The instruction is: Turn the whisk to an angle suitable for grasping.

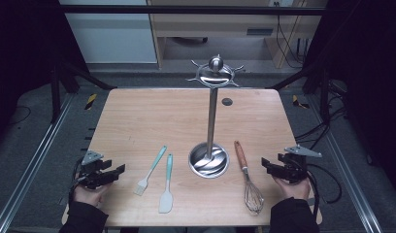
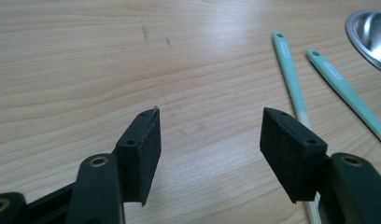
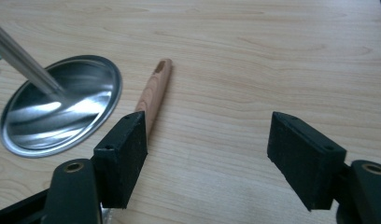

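High view first: my left hand-held gripper sits at the near left edge of the desk, held low in the hand with the forearm coming in from below, its jaws pointing level toward the middle of the desk. In the left gripper view those jaws stand wide apart with bare wood between them and nothing gripped. Just beyond the left hand-held gripper, on its inner side, lies the brush with a teal handle, and right beside that the spatula, also teal-handled, the two lying nearly parallel and apart from each other. Their handles show past the jaw on the right side of the left gripper view.

My right hand-held gripper mirrors it at the near right edge, held low in the right hand, its jaws aimed inward and level. In the right gripper view the jaws are wide, holding nothing, wood between them. Closest to it is the whisk, lying flat with its wooden handle pointing away from me and the wire end toward me; its handle runs behind one jaw in the right gripper view. Farther in stands the steel rack, upright on its round dished base, between the whisk and the spatula, with hooks around its top.
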{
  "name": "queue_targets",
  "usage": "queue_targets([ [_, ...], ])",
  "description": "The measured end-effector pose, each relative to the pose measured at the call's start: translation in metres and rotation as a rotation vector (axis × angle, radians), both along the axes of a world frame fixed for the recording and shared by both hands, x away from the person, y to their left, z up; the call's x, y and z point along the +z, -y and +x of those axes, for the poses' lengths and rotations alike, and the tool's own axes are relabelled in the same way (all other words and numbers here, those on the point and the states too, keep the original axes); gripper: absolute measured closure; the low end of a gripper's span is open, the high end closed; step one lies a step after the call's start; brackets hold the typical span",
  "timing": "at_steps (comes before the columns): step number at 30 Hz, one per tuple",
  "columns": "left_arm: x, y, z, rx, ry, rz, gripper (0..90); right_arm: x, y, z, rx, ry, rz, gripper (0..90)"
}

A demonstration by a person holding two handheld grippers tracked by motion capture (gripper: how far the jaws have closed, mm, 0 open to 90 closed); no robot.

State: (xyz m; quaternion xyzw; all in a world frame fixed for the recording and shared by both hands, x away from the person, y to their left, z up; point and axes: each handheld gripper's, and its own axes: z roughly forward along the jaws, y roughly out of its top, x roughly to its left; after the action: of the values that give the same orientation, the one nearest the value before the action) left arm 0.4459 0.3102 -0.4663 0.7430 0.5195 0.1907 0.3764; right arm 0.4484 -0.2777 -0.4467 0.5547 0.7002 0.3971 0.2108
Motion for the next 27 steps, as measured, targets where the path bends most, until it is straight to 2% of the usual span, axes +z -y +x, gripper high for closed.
queue_targets([
  [4,-0.002,0.006,0.0,-0.005,-0.017,0.039,37.5,0.004,-0.003,-0.002,0.036,0.012,0.012,33.1],
  [7,-0.001,0.005,-0.001,-0.007,-0.01,0.041,37.5,0.007,-0.004,-0.005,0.042,0.024,0.027,34.4],
  [10,0.0,0.004,-0.002,-0.002,-0.005,0.035,37.4,0.009,-0.006,-0.006,0.05,0.04,0.011,37.3],
  [14,0.0,0.005,0.0,-0.006,-0.003,0.042,37.3,0.015,-0.014,-0.006,0.065,0.06,-0.038,40.9],
  [17,-0.001,0.006,0.0,-0.01,-0.003,0.044,37.3,0.02,-0.019,-0.005,0.076,0.082,-0.035,43.4],
  [20,-0.001,0.007,0.001,-0.011,-0.002,0.05,37.3,0.023,-0.026,-0.002,0.082,0.097,-0.05,43.6],
  [23,-0.001,0.007,0.001,-0.012,-0.003,0.058,37.4,0.024,-0.031,-0.001,0.079,0.091,-0.056,43.1],
  [27,-0.001,0.008,0.002,-0.016,-0.004,0.057,37.7,0.026,-0.041,0.004,0.07,0.092,-0.07,38.4],
])
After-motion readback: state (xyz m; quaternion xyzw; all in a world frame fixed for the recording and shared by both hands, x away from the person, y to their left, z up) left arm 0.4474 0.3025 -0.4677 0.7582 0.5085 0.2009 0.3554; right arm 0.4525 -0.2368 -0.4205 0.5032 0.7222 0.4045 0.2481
